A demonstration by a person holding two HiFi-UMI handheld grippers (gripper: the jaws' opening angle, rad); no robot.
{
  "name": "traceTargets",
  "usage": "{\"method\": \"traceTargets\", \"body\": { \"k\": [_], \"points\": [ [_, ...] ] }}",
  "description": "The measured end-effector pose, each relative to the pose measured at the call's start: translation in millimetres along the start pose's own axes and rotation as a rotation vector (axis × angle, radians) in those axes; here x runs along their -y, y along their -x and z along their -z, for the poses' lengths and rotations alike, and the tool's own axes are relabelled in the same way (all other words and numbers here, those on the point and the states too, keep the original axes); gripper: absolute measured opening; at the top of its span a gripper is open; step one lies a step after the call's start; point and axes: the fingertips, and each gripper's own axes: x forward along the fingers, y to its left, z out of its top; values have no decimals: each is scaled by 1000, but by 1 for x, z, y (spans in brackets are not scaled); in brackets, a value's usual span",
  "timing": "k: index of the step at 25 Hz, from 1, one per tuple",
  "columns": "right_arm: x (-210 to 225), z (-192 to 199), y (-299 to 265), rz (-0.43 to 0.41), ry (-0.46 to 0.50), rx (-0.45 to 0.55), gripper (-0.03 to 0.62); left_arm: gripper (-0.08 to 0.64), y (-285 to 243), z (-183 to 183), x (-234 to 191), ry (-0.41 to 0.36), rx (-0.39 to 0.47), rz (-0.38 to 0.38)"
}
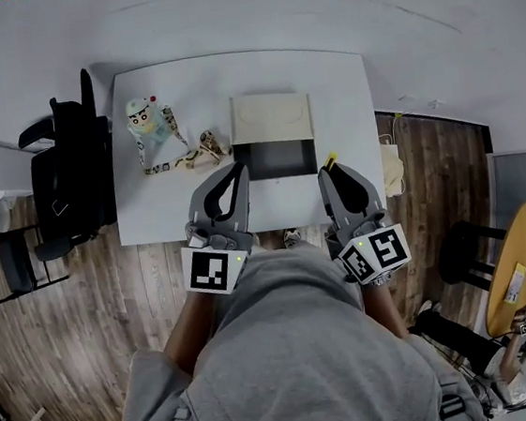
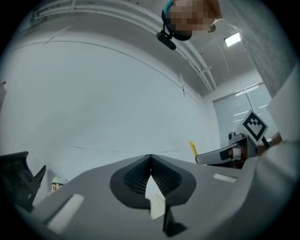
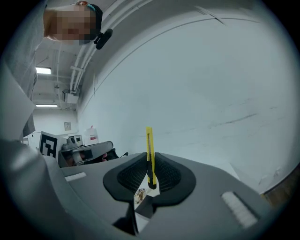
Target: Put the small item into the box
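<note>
We grip the slim yellow utility knife (image 3: 149, 157) upright in the fingers of our right gripper (image 1: 328, 173), just near-right of the open cream-lidded box (image 1: 271, 119) on the white desk (image 1: 345, 101). The fingers of our left gripper (image 1: 237, 172) are closed on nothing. The knife is picked up but not yet in the box, so carrying it over and releasing it remain.

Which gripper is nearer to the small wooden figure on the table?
Left. The left gripper is just right of the wooden figure, on the near side of the open box; the right gripper, shut on a yellow utility knife, is across that box.
</note>
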Motion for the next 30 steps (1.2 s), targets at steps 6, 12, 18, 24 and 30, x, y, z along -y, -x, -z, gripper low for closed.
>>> {"method": "traceTargets", "body": {
  "k": [6,12,18,24,30],
  "points": [
    [8,2,-14,73,-1,-20,66,3,-17,19,-13,12,-52,71],
    [15,8,-29,91,69,-79,66,3,-21,27,-25,25,-48,94],
    [17,15,-47,94,137,-150,66,3,-21,37,-36,42,-69,97],
    [22,30,-62,79,146,-234,66,3,-28,48,-42,49,-84,94],
    [33,51,-78,58,136,-305,66,3,-37,50,-37,52,-69,115]
  ]
}}
